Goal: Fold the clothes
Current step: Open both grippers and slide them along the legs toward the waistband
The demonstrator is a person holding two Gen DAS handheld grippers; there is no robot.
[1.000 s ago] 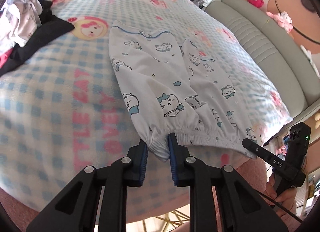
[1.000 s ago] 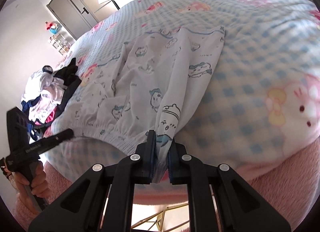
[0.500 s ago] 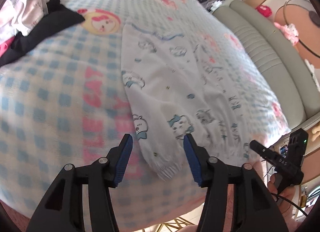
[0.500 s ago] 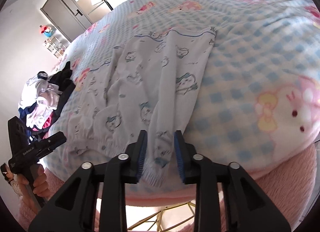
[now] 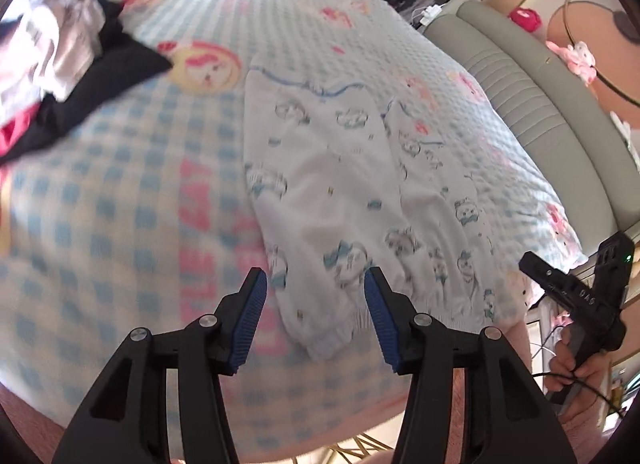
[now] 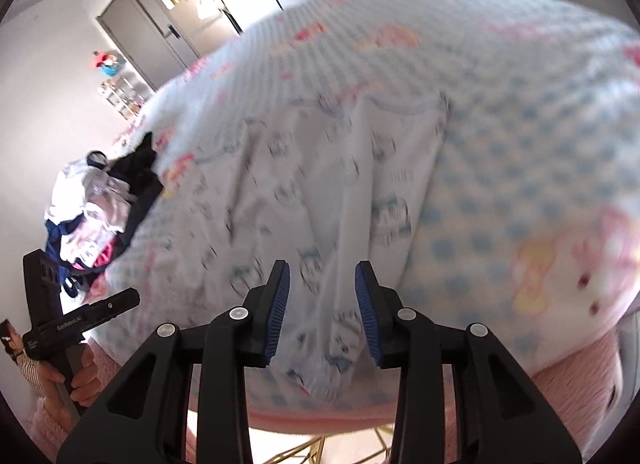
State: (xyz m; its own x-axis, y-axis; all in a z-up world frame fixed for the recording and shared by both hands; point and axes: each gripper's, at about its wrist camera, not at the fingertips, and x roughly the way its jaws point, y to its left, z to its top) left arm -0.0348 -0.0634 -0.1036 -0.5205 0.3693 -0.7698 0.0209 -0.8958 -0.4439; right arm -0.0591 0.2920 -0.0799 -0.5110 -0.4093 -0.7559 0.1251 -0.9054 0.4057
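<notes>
Since a second ago both grippers have let go of the elastic waistband they were pinching and have opened, and they now sit a little farther over the garment.

On the far left of the bed lies a pile of unfolded clothes point(image 5: 60, 64), white, black and pink tangled together. Next to it the white cartoon-print pyjama trousers point(image 5: 340, 192) lie flat on the blue checked blanket point(image 5: 120, 204), waistband at the near edge and both legs running away from the camera, spread side by side. The left gripper point(image 5: 312, 304) hovers with its blue pads wide apart, astride the waistband's left corner and holding nothing. The right gripper point(image 6: 322, 300) is likewise spread wide and empty over the waistband's right end.

My judgement: the trousers are laid out and smoothed, yet no fold shows in them, and the pile remains to be folded.
</notes>
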